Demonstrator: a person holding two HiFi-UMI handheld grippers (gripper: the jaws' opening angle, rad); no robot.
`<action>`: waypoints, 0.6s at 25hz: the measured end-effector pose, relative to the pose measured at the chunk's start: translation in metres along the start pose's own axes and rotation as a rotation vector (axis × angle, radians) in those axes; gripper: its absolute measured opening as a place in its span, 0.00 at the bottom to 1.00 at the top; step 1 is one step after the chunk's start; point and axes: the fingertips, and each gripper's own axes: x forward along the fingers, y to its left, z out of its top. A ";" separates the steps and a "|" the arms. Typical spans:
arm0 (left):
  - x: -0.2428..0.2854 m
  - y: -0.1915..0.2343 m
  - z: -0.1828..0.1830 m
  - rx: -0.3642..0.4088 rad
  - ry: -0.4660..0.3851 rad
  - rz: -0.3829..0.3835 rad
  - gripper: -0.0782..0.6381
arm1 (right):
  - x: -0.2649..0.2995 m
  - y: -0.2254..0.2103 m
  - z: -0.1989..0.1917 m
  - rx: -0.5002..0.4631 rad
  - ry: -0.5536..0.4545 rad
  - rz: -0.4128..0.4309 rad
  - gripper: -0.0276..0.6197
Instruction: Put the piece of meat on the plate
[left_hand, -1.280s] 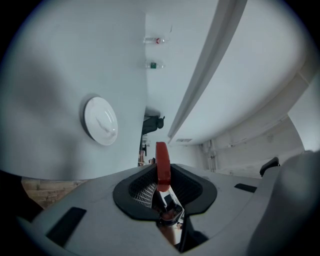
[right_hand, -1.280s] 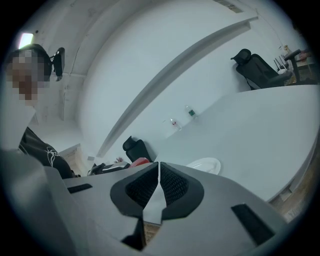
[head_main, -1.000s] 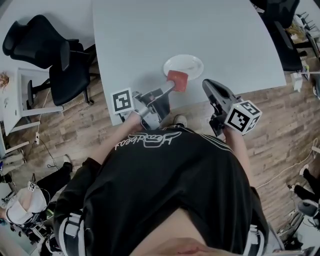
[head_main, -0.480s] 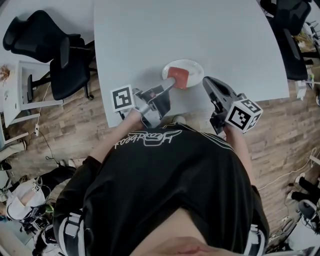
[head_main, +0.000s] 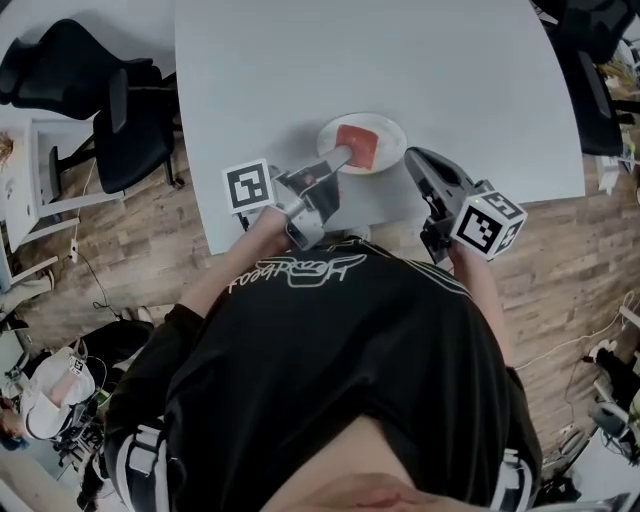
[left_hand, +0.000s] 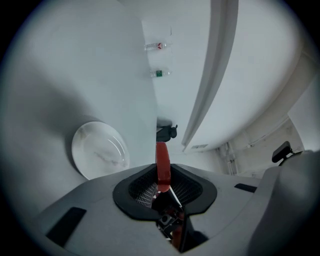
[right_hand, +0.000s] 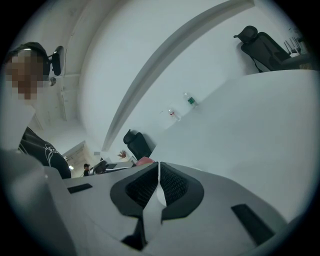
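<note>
Head view: meat (head_main: 357, 146) flat over plate (head_main: 393, 134).

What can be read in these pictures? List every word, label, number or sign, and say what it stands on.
No text can be read clearly.
Black shirt: white script logo, too stylised to read.
Left marker cube, right marker cube: square codes, no letters.
Upper bottle, lower bottle: labels too small.
</note>
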 end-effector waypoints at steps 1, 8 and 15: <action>0.001 0.005 0.000 0.004 0.002 0.012 0.22 | 0.000 -0.002 -0.002 0.002 0.005 -0.002 0.07; 0.012 0.040 0.008 0.002 0.009 0.088 0.22 | 0.001 -0.018 -0.006 0.035 0.019 -0.012 0.06; 0.010 0.074 0.009 0.036 0.030 0.199 0.22 | -0.008 -0.027 -0.009 0.044 0.012 -0.041 0.06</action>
